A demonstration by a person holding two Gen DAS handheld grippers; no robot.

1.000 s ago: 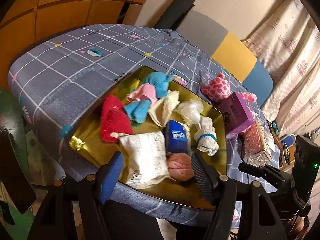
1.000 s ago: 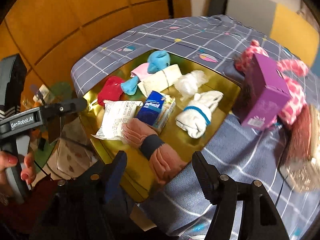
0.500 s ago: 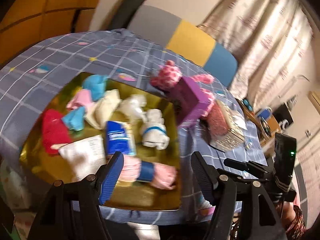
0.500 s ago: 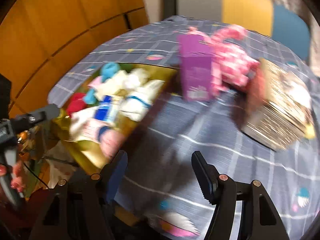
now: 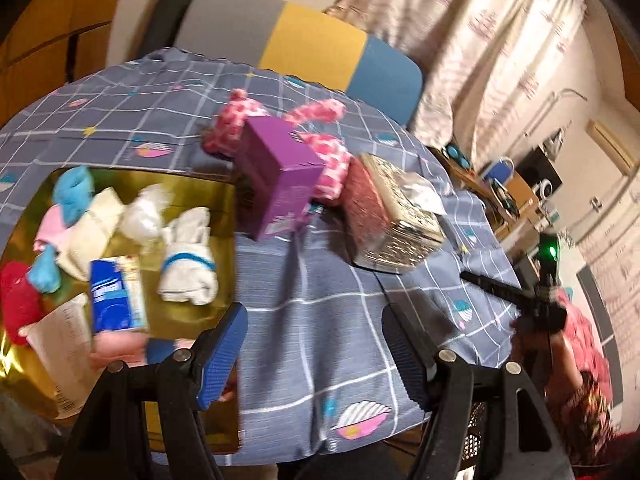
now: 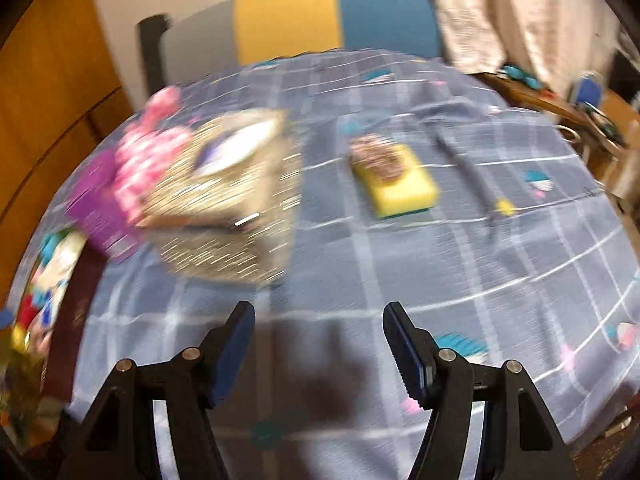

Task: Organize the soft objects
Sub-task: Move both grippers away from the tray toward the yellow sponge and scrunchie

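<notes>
Checked blue-grey cloth point(image 5: 320, 264) covered the round table, with a chair in grey, yellow and blue panels point(image 5: 320, 40) behind it and pale curtains to the right. Much of the sorting looked done: the gold tray point(image 5: 188, 312) at the table's left edge held a red sock point(image 5: 18, 304), a blue sock point(image 5: 74, 190), a cream cloth point(image 5: 94, 232), a crumpled white piece point(image 5: 146, 216), a white sock roll with a blue band point(image 5: 188, 260), a blue tissue pack point(image 5: 114, 300), a white printed pouch point(image 5: 66, 352) and a pink sock with a blue cuff point(image 5: 128, 354) at the near rim. Several soft things remained outside it, by my reading: the pink spotted plush point(image 5: 332, 168) lay on the cloth behind a purple box point(image 5: 280, 176), touching it, just beside a glittery silver box point(image 5: 396, 224); further right, well apart from the tray, a yellow sponge point(image 6: 400, 188) lay with a brownish scrubby lump point(image 6: 378, 156) on top, though blur hid what the lump was. The left gripper point(image 5: 316, 348) hung over bare cloth beside the tray's right rim, fingers spread with nothing between them. The right gripper point(image 6: 318, 344) was likewise spread wide and empty, low over open cloth, pointed roughly toward the sponge. I judged the task past halfway, with the plush and sponge left to collect.
</notes>
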